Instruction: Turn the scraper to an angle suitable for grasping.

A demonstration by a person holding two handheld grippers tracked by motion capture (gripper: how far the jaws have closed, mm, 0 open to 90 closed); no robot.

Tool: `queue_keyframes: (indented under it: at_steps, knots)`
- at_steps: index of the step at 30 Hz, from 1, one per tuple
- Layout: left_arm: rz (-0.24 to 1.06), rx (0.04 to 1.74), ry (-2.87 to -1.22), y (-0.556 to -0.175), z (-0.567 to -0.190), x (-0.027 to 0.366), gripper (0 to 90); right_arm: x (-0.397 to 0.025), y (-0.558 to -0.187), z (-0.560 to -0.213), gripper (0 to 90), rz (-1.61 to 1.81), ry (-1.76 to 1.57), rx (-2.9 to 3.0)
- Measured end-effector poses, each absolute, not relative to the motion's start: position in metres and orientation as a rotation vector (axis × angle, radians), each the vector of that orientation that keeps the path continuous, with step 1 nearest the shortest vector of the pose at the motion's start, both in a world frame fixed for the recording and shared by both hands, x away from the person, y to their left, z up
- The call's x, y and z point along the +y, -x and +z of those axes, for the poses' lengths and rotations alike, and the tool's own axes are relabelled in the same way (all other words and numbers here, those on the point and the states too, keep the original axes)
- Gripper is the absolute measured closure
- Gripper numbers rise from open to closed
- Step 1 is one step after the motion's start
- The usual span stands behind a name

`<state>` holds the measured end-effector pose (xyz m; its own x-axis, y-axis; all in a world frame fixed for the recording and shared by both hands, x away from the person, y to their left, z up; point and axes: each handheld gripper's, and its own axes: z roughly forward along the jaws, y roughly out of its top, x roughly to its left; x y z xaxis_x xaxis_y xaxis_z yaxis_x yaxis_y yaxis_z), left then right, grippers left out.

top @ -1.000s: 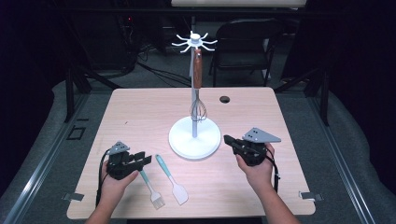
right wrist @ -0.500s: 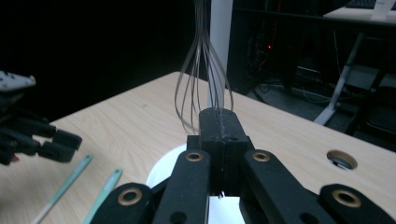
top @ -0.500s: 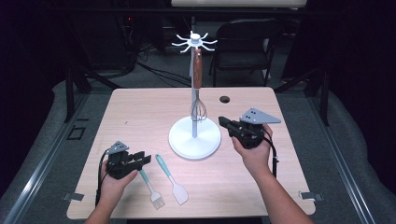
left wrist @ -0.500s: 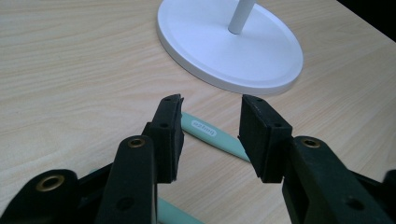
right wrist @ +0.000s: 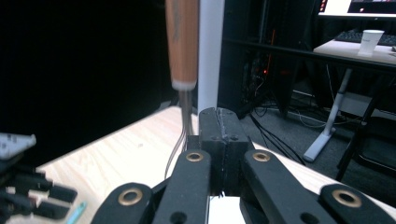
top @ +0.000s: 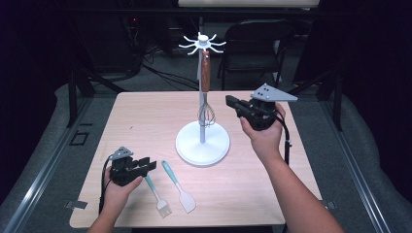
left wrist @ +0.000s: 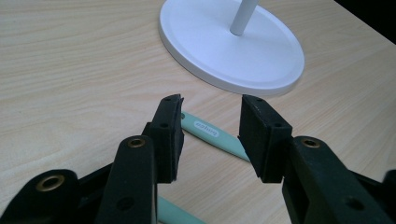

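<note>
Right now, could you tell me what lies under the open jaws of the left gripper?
Under the left gripper lies a mint-green plastic utensil handle on the light wooden table. The handle's far end passes behind one black jaw, so that part is hidden.

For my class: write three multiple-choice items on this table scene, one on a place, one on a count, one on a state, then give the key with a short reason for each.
1. Where does the whisk hang?
A. on the white stand
B. flat on the table
C. in the left tongs

2. How many teal-handled utensils lie on the table?
A. one
B. two
C. four

3. How do the right tongs stand?
A. wide open
B. shut, empty
C. shut on the whisk

Key: 1 A, its brown handle hangs from the stand's top hooks. 2 B, a brush and a spatula lie side by side. 3 B, the jaws meet with nothing between them.
</note>
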<state>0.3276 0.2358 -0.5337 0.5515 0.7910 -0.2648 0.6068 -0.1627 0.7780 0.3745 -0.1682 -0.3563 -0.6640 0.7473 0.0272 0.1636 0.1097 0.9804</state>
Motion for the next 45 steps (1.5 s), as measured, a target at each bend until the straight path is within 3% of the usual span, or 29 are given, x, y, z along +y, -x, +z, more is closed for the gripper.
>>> queue_keyframes:
  at_steps: [20,45]
  knots:
    - [0.265,1.156,-1.858,-0.330,-0.534,0.243,59.4,-0.154,-0.409,-0.275,90.0,1.536,-0.862,1.810]
    - [0.269,1.159,-1.865,-0.331,-0.535,0.244,59.5,-0.137,-0.403,-0.264,90.0,1.585,-0.803,1.821]
